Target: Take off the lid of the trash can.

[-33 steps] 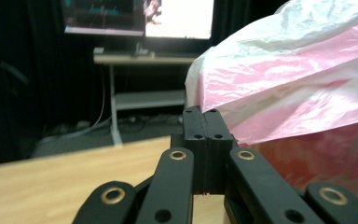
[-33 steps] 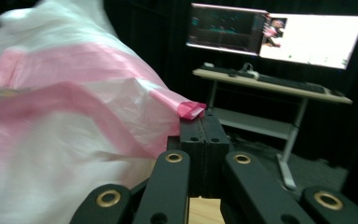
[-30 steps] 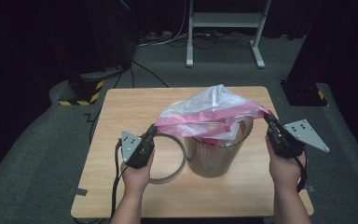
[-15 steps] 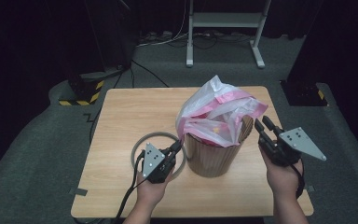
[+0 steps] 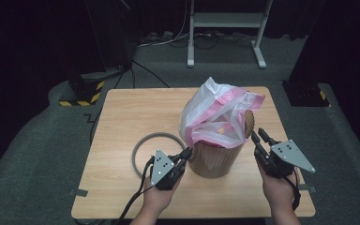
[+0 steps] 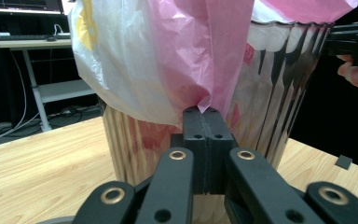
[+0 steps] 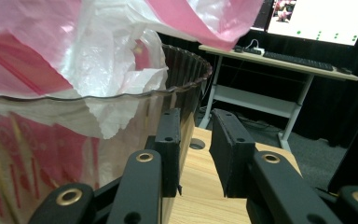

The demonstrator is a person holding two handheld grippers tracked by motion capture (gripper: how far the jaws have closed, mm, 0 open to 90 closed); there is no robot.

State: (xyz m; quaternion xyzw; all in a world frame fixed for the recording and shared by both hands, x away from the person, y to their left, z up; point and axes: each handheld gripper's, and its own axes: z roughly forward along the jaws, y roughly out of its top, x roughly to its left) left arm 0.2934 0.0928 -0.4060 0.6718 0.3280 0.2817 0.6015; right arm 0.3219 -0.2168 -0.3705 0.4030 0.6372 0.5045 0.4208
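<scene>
Jaws: left gripper (image 6: 204, 140) pinches pink bag (image 6: 205, 51) — right gripper (image 7: 196, 140) slightly apart, just been closing, empty.

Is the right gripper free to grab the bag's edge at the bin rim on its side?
Probably yes. The right gripper stands open, its jaws empty, right beside the bin, and the pink and white bag drapes over the rim just ahead, with nothing between. The left gripper pinches the bag's other side.

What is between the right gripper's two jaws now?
Nothing. In the right gripper view the right gripper stands slightly open with only bare table in the gap. The bin and its plastic bag lie beside its left jaw.
</scene>
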